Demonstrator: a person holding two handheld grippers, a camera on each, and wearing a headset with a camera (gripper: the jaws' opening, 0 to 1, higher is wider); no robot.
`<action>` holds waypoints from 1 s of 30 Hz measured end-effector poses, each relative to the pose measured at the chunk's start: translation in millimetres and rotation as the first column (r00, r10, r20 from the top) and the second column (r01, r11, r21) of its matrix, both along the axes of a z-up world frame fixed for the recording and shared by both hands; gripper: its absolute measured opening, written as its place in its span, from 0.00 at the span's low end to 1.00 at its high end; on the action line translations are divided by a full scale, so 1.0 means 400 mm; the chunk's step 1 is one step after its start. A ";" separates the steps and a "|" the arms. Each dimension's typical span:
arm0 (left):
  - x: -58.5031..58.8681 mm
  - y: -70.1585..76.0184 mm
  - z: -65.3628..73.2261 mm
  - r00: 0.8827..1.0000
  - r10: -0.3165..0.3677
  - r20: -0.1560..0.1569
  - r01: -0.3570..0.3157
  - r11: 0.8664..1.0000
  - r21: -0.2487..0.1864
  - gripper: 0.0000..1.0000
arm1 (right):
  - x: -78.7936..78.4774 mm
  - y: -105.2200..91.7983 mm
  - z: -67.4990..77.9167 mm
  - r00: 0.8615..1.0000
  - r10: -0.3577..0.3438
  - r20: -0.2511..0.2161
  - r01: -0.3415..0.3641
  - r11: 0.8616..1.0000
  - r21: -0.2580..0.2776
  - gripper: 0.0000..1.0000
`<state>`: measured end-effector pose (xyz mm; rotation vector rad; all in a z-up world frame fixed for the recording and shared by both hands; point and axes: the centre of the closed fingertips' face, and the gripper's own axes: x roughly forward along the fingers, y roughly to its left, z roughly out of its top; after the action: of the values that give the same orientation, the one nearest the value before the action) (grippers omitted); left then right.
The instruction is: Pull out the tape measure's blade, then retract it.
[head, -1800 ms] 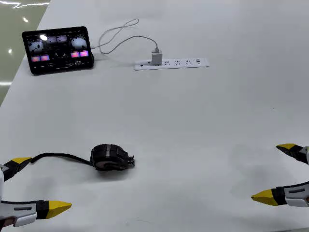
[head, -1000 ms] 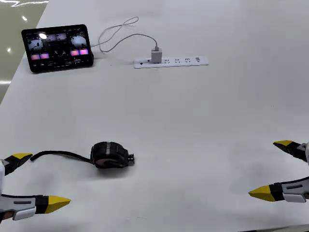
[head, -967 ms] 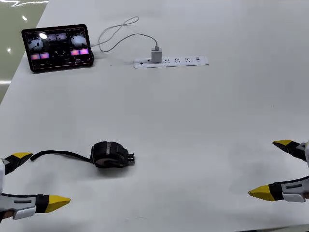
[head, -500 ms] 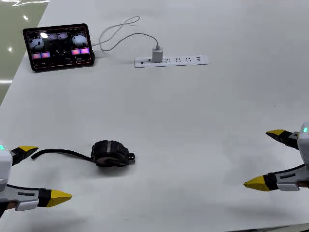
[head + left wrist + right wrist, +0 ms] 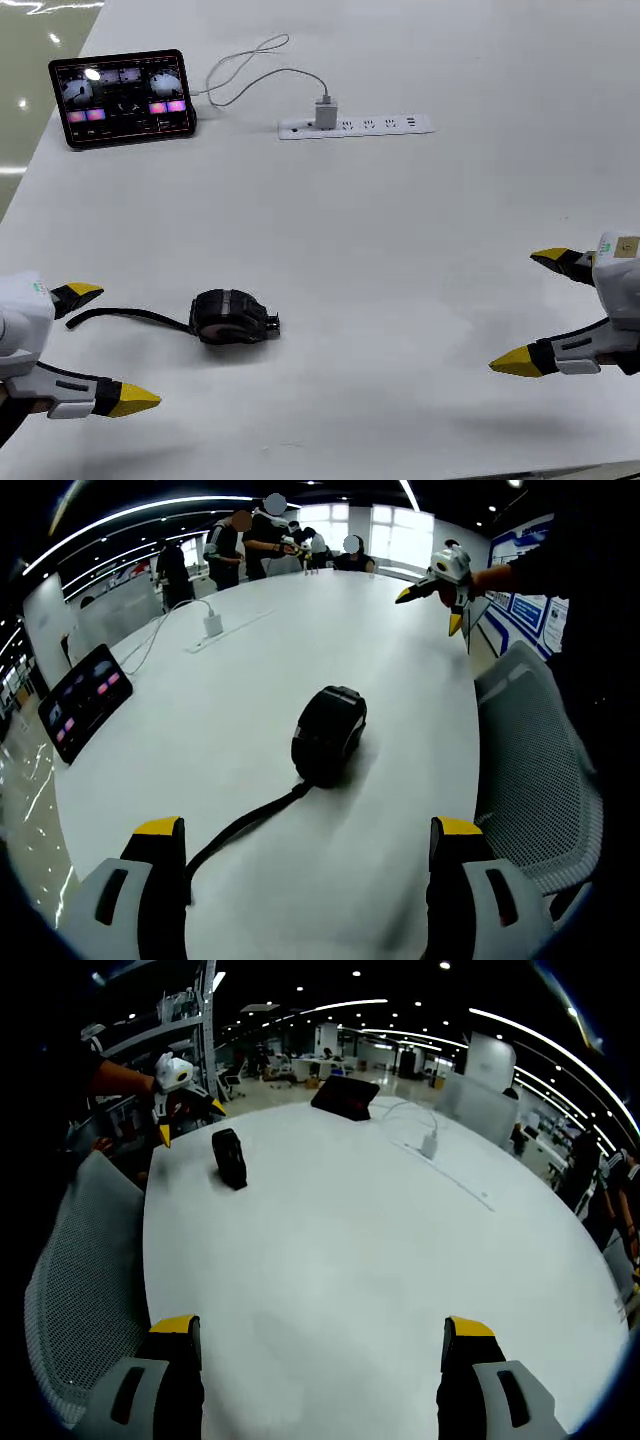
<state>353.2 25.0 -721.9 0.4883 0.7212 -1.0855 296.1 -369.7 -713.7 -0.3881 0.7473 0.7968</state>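
On the white table, in the head view, the black tape measure stands on its edge with the blade wound in. Its black strap trails away toward the left gripper. That gripper is near the strap's far end, jaws wide apart and empty. The right gripper is well apart from the tape measure on the opposite side, jaws likewise spread, gripping nothing. Far beyond the tape measure stand a tablet and a power strip.

From the left gripper view, the tape measure sits ahead between the parted jaws, untouched, and the strap runs back from it toward one jaw. The right gripper shows well beyond the tape measure.

From the right gripper view, the tape measure is small and far ahead, with the left gripper just behind it.
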 end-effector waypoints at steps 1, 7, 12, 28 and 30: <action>0.002 -0.006 0.001 1.000 -0.014 0.004 0.014 1.000 0.005 0.99 | 0.001 0.005 0.000 1.000 0.005 0.001 -0.005 1.000 -0.001 0.99; 0.014 -0.031 0.000 0.997 -0.079 0.016 0.079 0.996 0.035 0.99 | 0.021 0.016 0.005 0.999 0.020 0.028 -0.020 1.000 -0.011 0.99; 0.018 -0.057 0.004 0.992 -0.128 0.019 0.127 0.991 0.043 0.97 | 0.026 0.029 0.000 0.999 0.032 0.015 -0.032 0.999 -0.002 0.99; 0.030 -0.117 0.005 0.971 -0.239 0.008 0.238 0.968 0.076 0.98 | 0.048 0.105 0.014 0.994 0.112 0.017 -0.112 0.994 0.007 0.99; 0.033 -0.124 0.006 0.968 -0.249 0.008 0.248 0.966 0.081 0.97 | 0.051 0.113 0.014 0.993 0.120 0.019 -0.120 0.993 0.006 0.99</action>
<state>366.4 -24.5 -719.7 0.6689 0.7014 -1.2883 316.4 -324.4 -708.1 -0.4366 0.7079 0.9078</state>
